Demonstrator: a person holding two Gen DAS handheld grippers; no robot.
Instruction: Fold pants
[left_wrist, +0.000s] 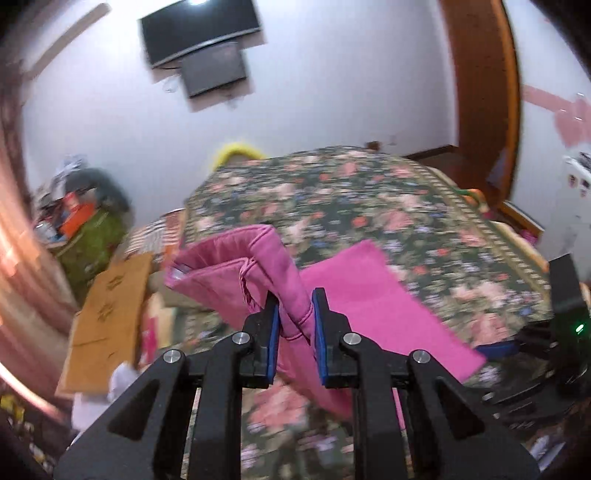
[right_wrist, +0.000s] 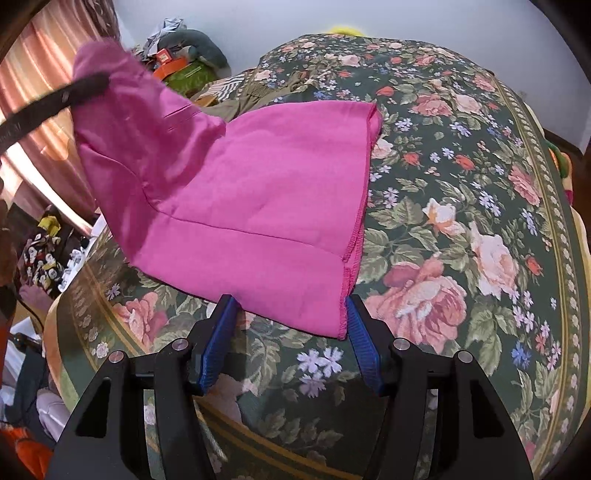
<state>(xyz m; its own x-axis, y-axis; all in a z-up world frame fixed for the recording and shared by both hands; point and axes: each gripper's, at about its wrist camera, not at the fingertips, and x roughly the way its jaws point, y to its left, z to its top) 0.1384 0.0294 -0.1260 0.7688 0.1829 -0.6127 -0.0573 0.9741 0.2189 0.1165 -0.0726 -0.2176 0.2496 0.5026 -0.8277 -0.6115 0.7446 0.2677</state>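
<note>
The pink pants (right_wrist: 251, 192) lie partly on the floral bed cover (right_wrist: 461, 184). My left gripper (left_wrist: 295, 302) is shut on the pants' waistband end (left_wrist: 288, 295) and lifts it off the bed; the fabric hangs in folds from its blue pads. In the right wrist view the lifted end (right_wrist: 110, 85) rises at the upper left, with the left gripper's dark finger (right_wrist: 55, 99) on it. My right gripper (right_wrist: 290, 306) is open, its blue pads on either side of the pants' near hem corner (right_wrist: 332, 317). The leg part lies flat on the bed.
The bed's left edge (right_wrist: 74, 295) drops to a cluttered floor with clothes (right_wrist: 40, 262). A cardboard box (left_wrist: 107, 317) stands left of the bed. A clothes pile (right_wrist: 188, 51) sits by the far wall. A TV (left_wrist: 199, 33) hangs on the wall.
</note>
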